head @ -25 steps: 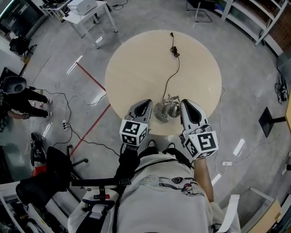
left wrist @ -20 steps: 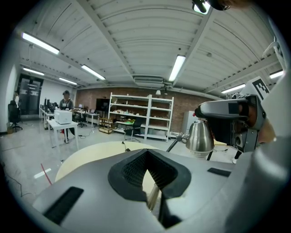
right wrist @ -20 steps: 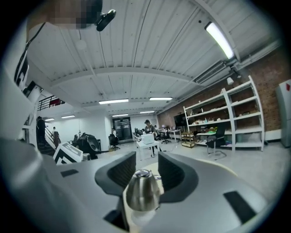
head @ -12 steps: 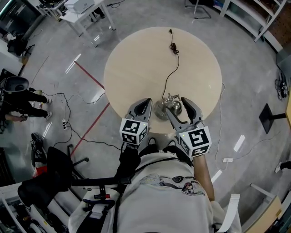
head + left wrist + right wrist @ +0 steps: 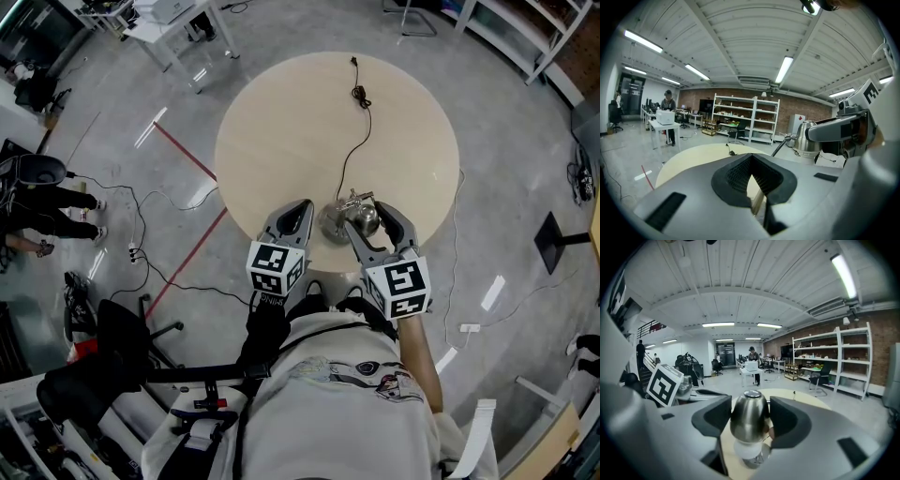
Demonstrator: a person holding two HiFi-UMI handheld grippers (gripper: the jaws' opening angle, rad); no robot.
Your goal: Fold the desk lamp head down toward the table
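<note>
Only up close: right gripper (image 5: 750,413) newly spread around lamp head (image 5: 748,422), left gripper (image 5: 753,177) pressed together.

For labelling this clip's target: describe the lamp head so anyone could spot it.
Find the round beige table; a small desk lamp stands at its edge nearest the person. The lamp head is the polished steel, egg-shaped shade, unlike the thin black cord trailing across the table.
</note>
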